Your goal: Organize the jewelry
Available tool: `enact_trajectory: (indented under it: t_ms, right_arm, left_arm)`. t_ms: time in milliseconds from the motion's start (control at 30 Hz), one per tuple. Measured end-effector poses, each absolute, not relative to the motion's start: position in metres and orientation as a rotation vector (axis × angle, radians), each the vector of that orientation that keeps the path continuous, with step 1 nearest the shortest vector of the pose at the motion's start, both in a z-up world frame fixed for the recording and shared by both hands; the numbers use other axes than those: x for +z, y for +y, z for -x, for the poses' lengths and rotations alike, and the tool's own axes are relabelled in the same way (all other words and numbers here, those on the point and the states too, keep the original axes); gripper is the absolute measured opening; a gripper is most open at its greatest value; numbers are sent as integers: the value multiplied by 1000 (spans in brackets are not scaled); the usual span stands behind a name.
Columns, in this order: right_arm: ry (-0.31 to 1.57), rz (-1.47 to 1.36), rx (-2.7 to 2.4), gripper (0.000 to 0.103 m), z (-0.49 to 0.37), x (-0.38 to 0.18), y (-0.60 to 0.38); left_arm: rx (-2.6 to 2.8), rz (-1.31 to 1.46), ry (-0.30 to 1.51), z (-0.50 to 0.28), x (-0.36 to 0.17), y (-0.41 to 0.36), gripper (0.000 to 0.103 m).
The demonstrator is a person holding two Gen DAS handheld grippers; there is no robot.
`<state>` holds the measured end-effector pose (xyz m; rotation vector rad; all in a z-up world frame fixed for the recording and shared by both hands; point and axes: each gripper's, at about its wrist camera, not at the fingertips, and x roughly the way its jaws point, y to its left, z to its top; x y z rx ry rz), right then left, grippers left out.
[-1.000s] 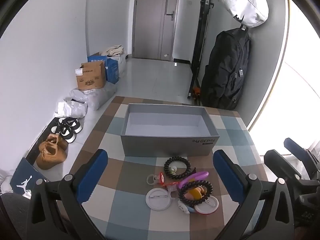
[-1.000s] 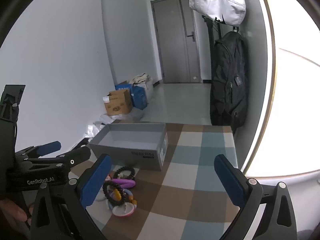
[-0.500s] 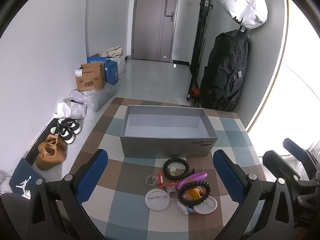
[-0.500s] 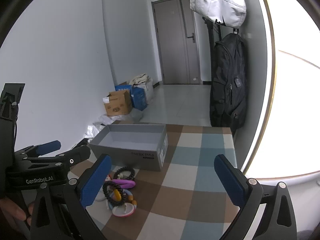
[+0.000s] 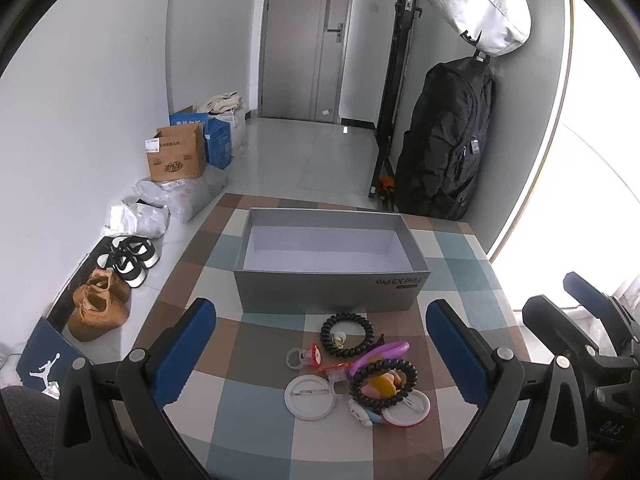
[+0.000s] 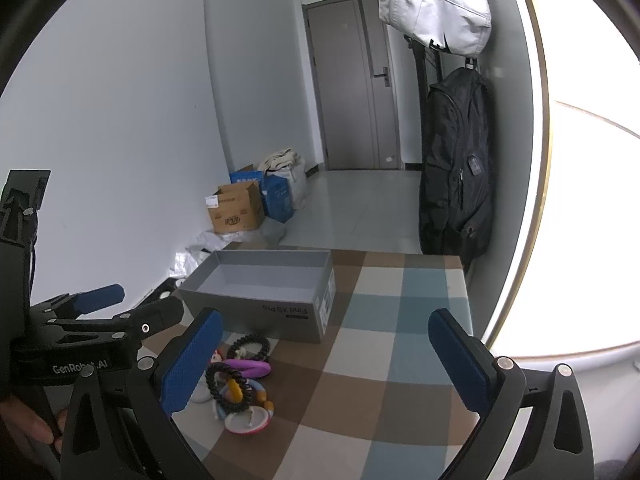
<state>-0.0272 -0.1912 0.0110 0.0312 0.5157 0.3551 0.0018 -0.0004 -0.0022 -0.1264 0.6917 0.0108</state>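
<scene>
Jewelry (image 5: 352, 364) lies heaped near the table's (image 5: 256, 432) front edge, before the empty grey box (image 5: 332, 292); my left claw (image 5: 320, 344) and right claw (image 6: 324, 360) hover wide open, holding nothing, ready to sort.

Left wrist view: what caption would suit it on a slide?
Open left tongs hover over a jewelry pile before an empty gray box.
</scene>
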Motion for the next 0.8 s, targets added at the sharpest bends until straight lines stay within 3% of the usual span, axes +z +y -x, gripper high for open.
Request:
enact_trajectory:
  t_ms: [800]
  right_arm:
    - [518,-34,353,103,26,11,-191]
  left_arm:
    - [6,131,693,-1,-3,-2,102]
